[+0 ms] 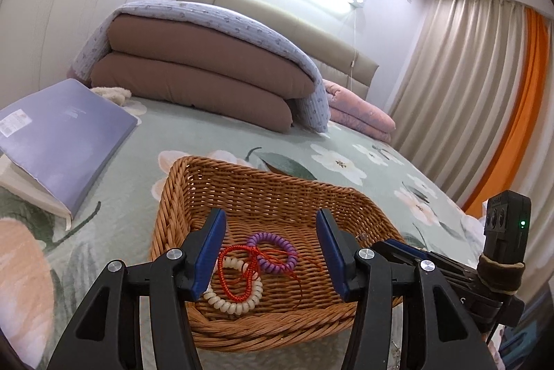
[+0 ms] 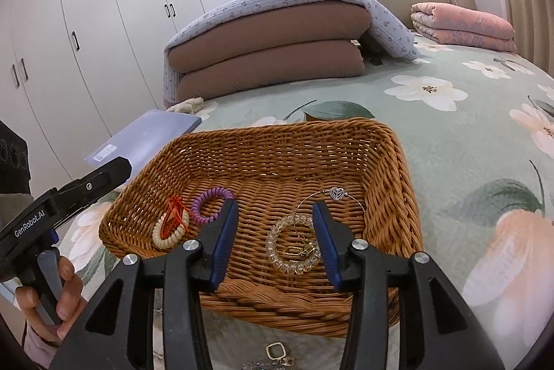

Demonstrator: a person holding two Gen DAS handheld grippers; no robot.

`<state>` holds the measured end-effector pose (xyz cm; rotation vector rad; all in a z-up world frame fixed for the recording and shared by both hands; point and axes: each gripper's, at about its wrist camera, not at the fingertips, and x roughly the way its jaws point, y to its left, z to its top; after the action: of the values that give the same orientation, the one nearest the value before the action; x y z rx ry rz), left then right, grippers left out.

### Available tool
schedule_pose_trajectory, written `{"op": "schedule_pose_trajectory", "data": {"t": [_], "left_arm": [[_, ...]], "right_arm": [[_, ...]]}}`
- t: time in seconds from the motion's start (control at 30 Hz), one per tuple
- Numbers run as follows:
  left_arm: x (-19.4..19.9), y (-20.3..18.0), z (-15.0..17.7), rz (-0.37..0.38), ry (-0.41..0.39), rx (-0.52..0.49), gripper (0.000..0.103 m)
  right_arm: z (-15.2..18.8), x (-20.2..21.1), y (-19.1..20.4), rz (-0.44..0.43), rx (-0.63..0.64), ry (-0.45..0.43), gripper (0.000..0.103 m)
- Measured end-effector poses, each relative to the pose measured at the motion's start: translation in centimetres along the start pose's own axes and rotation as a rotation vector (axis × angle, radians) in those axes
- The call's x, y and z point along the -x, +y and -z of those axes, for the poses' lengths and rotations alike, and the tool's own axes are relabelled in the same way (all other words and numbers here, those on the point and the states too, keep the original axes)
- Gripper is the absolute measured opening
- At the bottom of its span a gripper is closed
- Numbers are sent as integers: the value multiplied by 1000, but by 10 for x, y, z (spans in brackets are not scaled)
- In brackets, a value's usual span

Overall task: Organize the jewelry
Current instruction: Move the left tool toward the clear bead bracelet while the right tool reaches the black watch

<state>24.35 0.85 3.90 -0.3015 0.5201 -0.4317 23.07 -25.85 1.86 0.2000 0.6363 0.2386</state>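
Note:
A wicker basket (image 1: 263,176) sits on the flowered bed. On its floor lie a purple coil bracelet (image 1: 273,250), a red cord bracelet (image 1: 239,276) and a cream coil bracelet (image 1: 235,299). My left gripper (image 1: 270,213) hangs open just above them, its pads touching nothing. In the right wrist view, a clear bead bracelet (image 2: 294,243) with a gold piece (image 2: 301,252) and a silver bangle with a heart charm (image 2: 337,193) lie in the basket (image 2: 398,162). My right gripper (image 2: 275,203) stands open over them, empty. A small silver piece (image 2: 277,351) lies on the bed in front of the basket.
A blue-covered book (image 1: 65,134) lies left of the basket. Folded brown quilts (image 1: 207,75) and a pink blanket (image 1: 360,113) are stacked further back near the headboard. White wardrobes (image 2: 86,23) stand at the left, curtains (image 1: 467,86) at the right. A hand (image 2: 65,293) holds the left gripper's handle.

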Motion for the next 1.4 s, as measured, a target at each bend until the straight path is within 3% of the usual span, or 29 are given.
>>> {"op": "schedule_pose_trajectory", "data": {"t": [0.1, 0.23, 0.37, 0.57, 0.7, 0.83, 0.93, 1.4], "left_arm": [[5, -3, 0, -26, -16, -11, 56], [31, -20, 6, -130, -123, -98, 56], [60, -35, 26, -129, -124, -123, 56], [97, -31, 70, -126, -43, -82, 56], [104, -14, 86, -87, 42, -15, 56], [108, -2, 94, -45, 83, 42, 56], [102, 1, 98, -41, 116, 56, 56], [72, 2, 105, -26, 246, 58, 56]], "right_arm": [[0, 3, 1, 6, -1, -8, 47], [5, 25, 8, 54, 23, -57, 47], [29, 66, 19, 95, 51, -101, 47], [95, 101, 27, 77, 16, -22, 48], [114, 120, 40, 93, 20, -3, 48], [133, 124, 44, 1, -62, 48, 48], [146, 116, 48, -12, -103, 98, 48], [136, 89, 56, 21, -214, 143, 47]]}}
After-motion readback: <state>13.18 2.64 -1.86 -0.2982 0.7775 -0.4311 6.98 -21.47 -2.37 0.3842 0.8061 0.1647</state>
